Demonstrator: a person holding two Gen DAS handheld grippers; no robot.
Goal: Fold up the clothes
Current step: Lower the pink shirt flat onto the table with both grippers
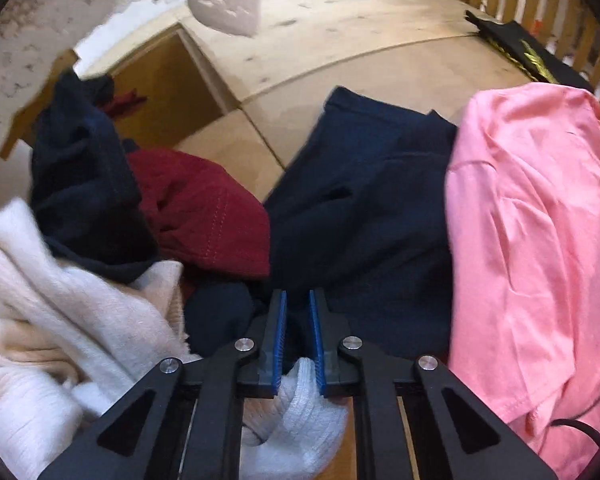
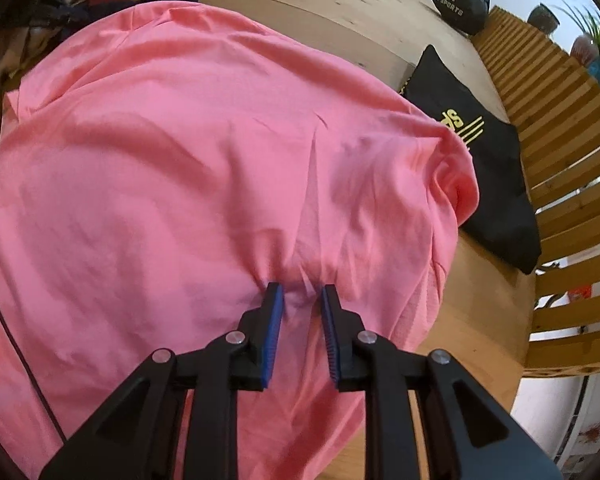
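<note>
Tools are working: right tool [image 2: 302, 300], jaws slightly apart, is pinching pink shirt [image 2: 204, 152] cloth ahead, needing firmer closure, while left tool [image 1: 298, 306] is hanging narrowly parted, gripping nothing.

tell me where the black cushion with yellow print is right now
In the right wrist view the black cushion lies on the wooden table at the right, between the pink shirt and the slatted railing.
</note>
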